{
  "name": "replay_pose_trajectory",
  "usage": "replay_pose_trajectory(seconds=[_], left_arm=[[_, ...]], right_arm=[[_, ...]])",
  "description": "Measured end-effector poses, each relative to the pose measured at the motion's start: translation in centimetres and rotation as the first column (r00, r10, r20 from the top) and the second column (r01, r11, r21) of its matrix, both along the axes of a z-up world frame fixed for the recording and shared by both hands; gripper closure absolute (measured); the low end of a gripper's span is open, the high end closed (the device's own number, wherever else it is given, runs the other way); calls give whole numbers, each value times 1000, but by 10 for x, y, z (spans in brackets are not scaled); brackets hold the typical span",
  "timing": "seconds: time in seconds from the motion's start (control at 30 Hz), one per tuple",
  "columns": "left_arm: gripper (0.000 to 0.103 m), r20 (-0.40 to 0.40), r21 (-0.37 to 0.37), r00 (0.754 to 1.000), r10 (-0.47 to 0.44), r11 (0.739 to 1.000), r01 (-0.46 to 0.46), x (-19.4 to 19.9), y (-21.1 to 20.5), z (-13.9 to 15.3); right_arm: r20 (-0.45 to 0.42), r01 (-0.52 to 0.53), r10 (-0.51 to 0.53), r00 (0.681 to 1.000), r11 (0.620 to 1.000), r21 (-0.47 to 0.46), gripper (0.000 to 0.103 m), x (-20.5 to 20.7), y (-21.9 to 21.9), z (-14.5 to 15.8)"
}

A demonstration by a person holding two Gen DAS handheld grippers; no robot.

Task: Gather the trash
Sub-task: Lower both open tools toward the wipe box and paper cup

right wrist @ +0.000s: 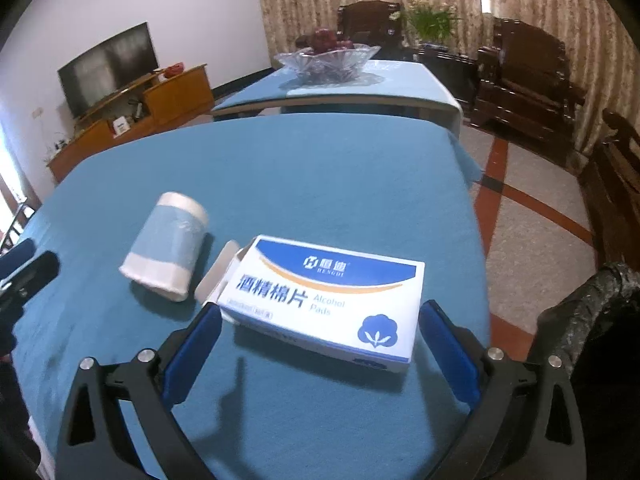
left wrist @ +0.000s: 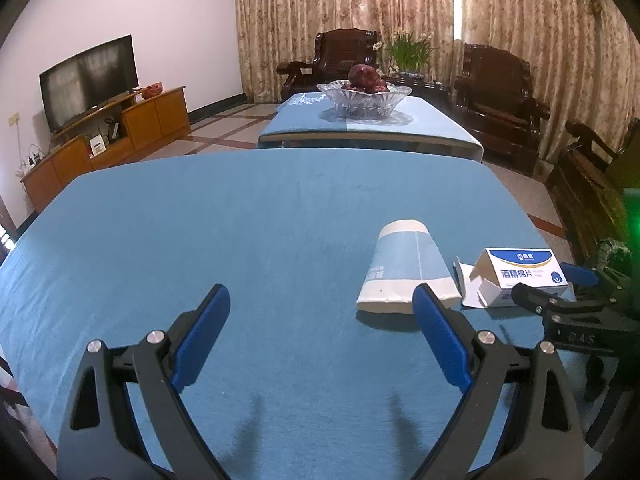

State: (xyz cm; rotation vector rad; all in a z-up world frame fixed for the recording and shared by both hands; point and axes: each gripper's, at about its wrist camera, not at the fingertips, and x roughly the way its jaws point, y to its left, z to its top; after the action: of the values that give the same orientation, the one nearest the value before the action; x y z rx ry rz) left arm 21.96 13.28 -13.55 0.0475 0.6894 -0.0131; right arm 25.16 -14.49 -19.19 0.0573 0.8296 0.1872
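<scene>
Blue-padded fingers of the right claw [right wrist: 320,340] stand spread wide around the near end of an alcohol pads box [right wrist: 328,300], not pressing it. Left of that box a flattened paper cup [left wrist: 406,268] lies on the blue-clothed counter [left wrist: 240,220], just ahead of the left claw [left wrist: 320,320], which gapes empty. Beyond stand a glass fruit bowl [left wrist: 364,100], dark wooden armchairs [left wrist: 496,96], a television [left wrist: 88,80] and floral curtains [left wrist: 288,20].
</scene>
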Motion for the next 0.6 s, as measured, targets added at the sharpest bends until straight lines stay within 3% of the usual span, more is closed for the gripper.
replay_pose_trajectory(seconds=[0.4,0.6], left_arm=[[13,-11,9,1000,26,1000,-26,-6,3,-6],[13,-28,8,999,32,999,-32,-6,5,-11]], right_arm=[[-26,-114,116,993,991,76,8,-36,25,1],[-3,-69,69,998,998,-11,10,-34,16,1]])
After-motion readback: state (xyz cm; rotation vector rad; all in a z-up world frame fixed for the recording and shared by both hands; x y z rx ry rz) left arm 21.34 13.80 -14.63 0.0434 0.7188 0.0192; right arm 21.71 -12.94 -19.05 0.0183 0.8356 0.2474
